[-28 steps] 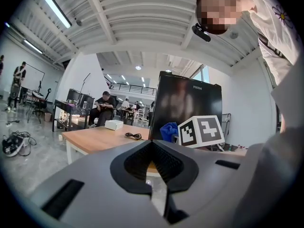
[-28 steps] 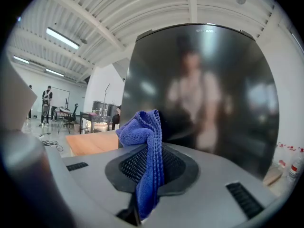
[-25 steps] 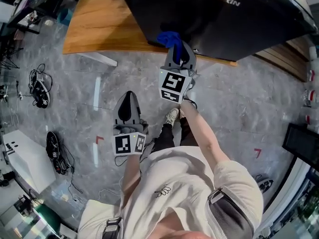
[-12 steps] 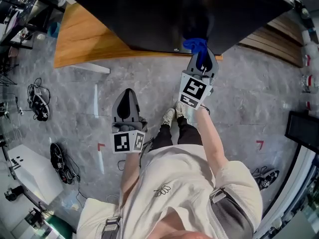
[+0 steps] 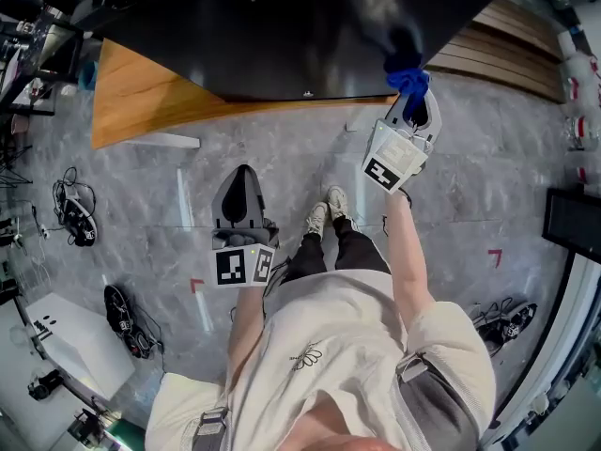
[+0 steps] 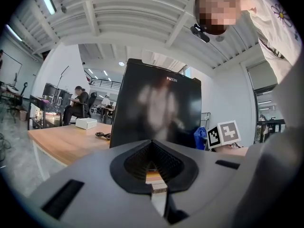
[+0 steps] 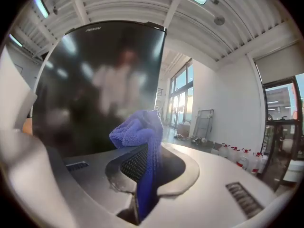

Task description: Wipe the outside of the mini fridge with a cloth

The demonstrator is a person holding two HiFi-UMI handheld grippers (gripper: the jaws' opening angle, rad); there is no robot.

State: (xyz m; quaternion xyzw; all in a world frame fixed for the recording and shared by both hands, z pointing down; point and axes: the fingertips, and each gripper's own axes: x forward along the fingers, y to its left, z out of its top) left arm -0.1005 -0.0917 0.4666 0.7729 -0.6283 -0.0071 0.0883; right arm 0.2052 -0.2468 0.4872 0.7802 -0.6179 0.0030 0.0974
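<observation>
The black mini fridge [image 5: 282,26] stands on a wooden platform [image 5: 141,101]; its glossy door fills the top of the head view, and it shows as the mini fridge [image 7: 95,84] and mini fridge [image 6: 156,108] in the gripper views. My right gripper [image 5: 410,97] is shut on a blue cloth [image 5: 406,71], which is pressed against the door's lower right corner. The cloth [image 7: 140,132] bunches above the jaws. My left gripper [image 5: 243,188] hangs lower over the floor, away from the fridge, jaws closed with nothing in them.
Grey marbled floor [image 5: 470,195] lies below. Cables and shoes [image 5: 75,214] sit at the left, a white board [image 5: 66,336] at lower left, wooden slats [image 5: 507,50] to the fridge's right. The person's feet [image 5: 329,209] stand between the grippers.
My right gripper has swept the blue cloth rightwards along the bottom of the fridge door to its right corner. The left gripper has stayed put.
</observation>
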